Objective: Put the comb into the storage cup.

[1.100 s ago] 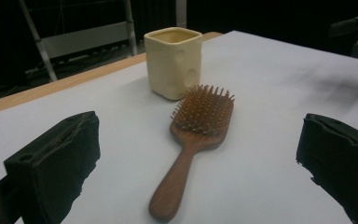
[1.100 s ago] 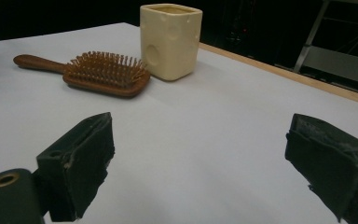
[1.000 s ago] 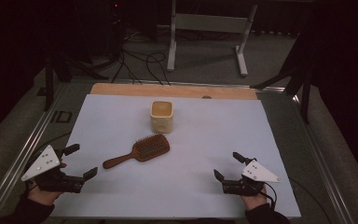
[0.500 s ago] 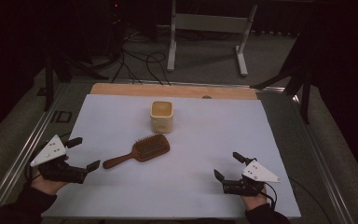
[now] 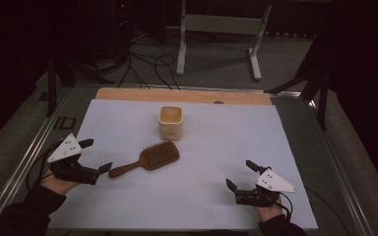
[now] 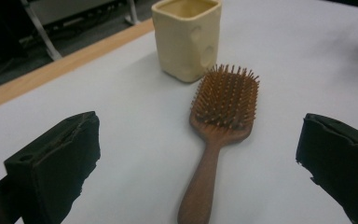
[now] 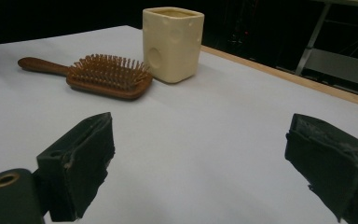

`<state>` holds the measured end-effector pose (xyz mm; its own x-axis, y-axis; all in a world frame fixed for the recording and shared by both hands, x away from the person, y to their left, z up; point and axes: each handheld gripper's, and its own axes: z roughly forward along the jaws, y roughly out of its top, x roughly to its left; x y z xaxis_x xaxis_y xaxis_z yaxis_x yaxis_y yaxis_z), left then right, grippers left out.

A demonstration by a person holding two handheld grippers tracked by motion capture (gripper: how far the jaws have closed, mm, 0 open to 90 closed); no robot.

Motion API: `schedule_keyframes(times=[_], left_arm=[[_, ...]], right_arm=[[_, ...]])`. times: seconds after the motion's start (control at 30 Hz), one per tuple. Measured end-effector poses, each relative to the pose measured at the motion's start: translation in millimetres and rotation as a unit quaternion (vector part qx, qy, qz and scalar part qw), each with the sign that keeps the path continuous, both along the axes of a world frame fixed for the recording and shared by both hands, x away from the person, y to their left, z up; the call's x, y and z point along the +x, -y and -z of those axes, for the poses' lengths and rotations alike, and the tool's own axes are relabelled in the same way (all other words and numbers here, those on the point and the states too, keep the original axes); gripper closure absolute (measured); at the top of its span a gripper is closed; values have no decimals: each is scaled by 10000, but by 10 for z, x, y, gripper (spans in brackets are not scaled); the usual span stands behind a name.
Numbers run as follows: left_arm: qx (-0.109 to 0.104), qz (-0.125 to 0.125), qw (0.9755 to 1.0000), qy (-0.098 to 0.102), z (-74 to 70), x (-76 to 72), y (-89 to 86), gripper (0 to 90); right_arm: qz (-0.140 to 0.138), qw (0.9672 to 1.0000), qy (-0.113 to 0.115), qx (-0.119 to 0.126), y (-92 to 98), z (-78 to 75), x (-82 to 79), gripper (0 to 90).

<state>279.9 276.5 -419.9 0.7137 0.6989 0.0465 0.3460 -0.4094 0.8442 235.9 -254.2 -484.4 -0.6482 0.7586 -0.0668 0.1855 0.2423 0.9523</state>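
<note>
- left hand-held gripper (image 5: 98,155) – jaws wide open, hairbrush (image 5: 147,158) handle just ahead
- risk: low approach nudges the handle, brush spins into cup (image 5: 170,123)
- right hand-held gripper (image 5: 241,175) open, idle

I'm looking at a lab / recording setup, not a home: dark room w/ a white sheet-covered worktable (image 5: 275,147) in metal rail framing (image 5: 24,162), loose black cables (image 5: 147,64) on grey carpet, and a grey metal stand frame (image 5: 221,24) behind.
</note>
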Motion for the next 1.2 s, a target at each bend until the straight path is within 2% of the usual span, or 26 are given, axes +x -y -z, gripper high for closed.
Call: schedule_keyframes(times=[0.13, 0.17, 0.37, 0.6, 0.63, 0.73, 1.0, 1.2], left_arm=[[30, -34, 10000, -58, 24, 39, 12, 3], [48, -90, 9999, -118, 71, 97, 40, 3], [189, -162, 9993, -280, 177, 216, 88, 12], [274, -243, 9982, -471, 264, 302, 68, 62], [300, -231, 9976, -578, 296, 322, 63, 75], [363, -199, 9968, -686, 337, 338, 68, 122], [449, -180, 9954, -822, 410, 366, 89, 262], [469, -242, 9934, -1023, 455, 412, 63, 388]], right_arm=[[6, 10000, -2, 21, -2, 1, 6, 78], [-4, 10000, -10, 20, -8, 4, 8, 79], [-7, 10000, -4, 24, 2, -1, 0, 79], [20, 10000, 1, 47, 14, -2, -1, 79], [20, 10000, 9, 32, 16, 0, 1, 78], [3, 10000, -5, 35, 11, 4, 4, 79], [1, 10000, 3, 40, 11, 5, 3, 79], [3, 10000, 2, 34, 8, 4, 1, 79]])
